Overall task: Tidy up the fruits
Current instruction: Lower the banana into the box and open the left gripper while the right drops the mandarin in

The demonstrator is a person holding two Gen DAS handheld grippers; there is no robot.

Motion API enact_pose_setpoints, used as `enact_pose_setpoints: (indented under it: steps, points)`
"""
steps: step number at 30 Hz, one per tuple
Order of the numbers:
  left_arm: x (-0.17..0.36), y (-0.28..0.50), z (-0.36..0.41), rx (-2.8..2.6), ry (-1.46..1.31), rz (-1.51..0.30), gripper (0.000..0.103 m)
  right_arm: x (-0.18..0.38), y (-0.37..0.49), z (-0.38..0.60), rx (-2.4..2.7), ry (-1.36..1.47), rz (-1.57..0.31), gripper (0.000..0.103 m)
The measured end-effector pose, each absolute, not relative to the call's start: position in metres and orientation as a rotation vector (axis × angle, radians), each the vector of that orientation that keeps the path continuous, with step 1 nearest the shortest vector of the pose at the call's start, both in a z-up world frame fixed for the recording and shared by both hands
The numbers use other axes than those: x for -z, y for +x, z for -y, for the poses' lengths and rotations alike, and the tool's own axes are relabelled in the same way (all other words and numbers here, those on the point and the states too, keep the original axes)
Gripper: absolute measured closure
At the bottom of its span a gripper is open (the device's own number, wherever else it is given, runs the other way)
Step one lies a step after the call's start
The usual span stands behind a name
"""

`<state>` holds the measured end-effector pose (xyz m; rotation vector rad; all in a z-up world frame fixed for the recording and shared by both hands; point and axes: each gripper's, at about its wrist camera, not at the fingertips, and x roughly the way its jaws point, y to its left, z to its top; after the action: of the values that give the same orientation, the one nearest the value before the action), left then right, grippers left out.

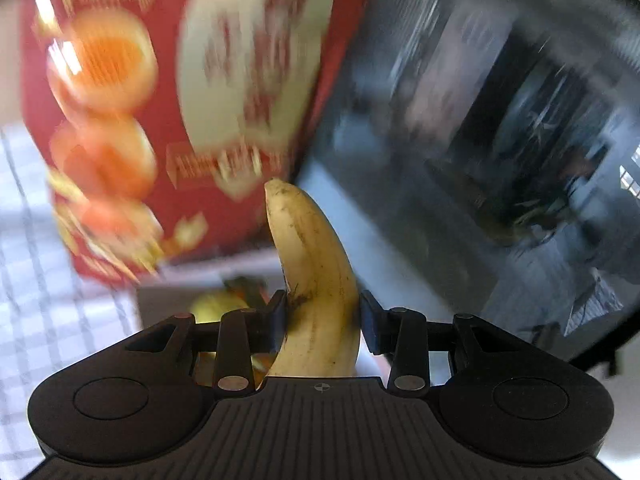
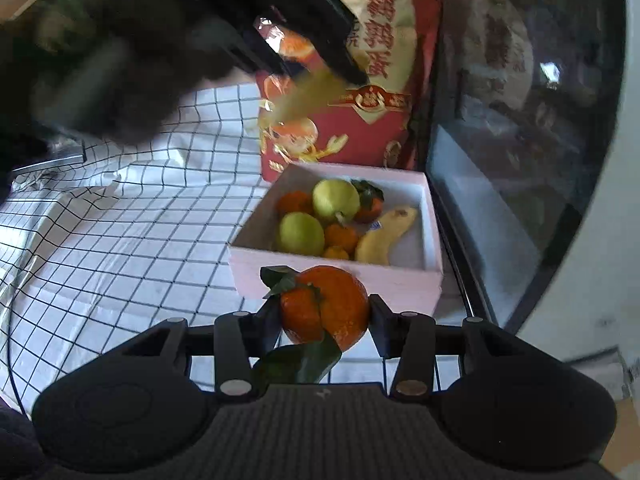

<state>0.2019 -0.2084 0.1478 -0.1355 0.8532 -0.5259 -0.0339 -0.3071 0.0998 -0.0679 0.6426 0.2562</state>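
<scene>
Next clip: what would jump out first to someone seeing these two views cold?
The left gripper is shut on a spotted yellow banana, held up before a blurred red printed carton. The right gripper clamps a leafy orange mandarin just short of the open pale pink box, which already holds green pears, mandarins and a second banana, on the black-checked white cloth.

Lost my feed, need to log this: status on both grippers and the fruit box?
Left gripper shut on banana, raised. Right gripper shut on orange, just short of white box. Box part full. Left hand blurred above, path open.
</scene>
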Motion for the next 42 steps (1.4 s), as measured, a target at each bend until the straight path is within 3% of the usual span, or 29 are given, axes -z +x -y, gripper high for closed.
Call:
enact_pose_setpoints:
  steps: [5,12,15,17,19,23,26,35,42]
  points:
    - [-0.100,0.216,0.226,0.516,-0.143,-0.957,0.061,-0.089,-0.037,0.319,-0.228,-0.052,-0.681,0.058]
    - [-0.075,0.220,0.232,0.523,-0.148,-1.013,0.061,-0.078,-0.028,0.326,-0.217,-0.048,-0.718,0.058]
    - [-0.074,0.216,0.237,0.536,-0.135,-1.016,0.065,-0.075,-0.025,0.326,-0.222,-0.058,-0.730,0.058]
    - [-0.076,0.213,0.235,0.601,-0.150,-0.988,0.078,-0.074,-0.023,0.325,-0.225,-0.066,-0.734,0.058]
    - [-0.087,0.204,0.229,0.631,-0.175,-0.927,0.078,-0.073,-0.021,0.324,-0.226,-0.072,-0.737,0.058]
    - [-0.117,0.180,0.202,0.610,-0.192,-0.729,0.077,-0.077,-0.015,0.319,-0.227,-0.085,-0.724,0.058]
    - [-0.128,0.158,0.166,0.559,-0.219,-0.679,0.077,-0.087,-0.008,0.316,-0.239,-0.087,-0.681,0.058]
    - [-0.079,0.076,0.055,0.282,-0.322,-0.823,0.077,-0.119,0.065,0.296,-0.255,-0.083,-0.568,0.058]
    - [-0.079,0.034,0.021,0.202,-0.297,-0.804,0.077,-0.089,0.146,0.248,-0.258,-0.091,-0.668,0.058]
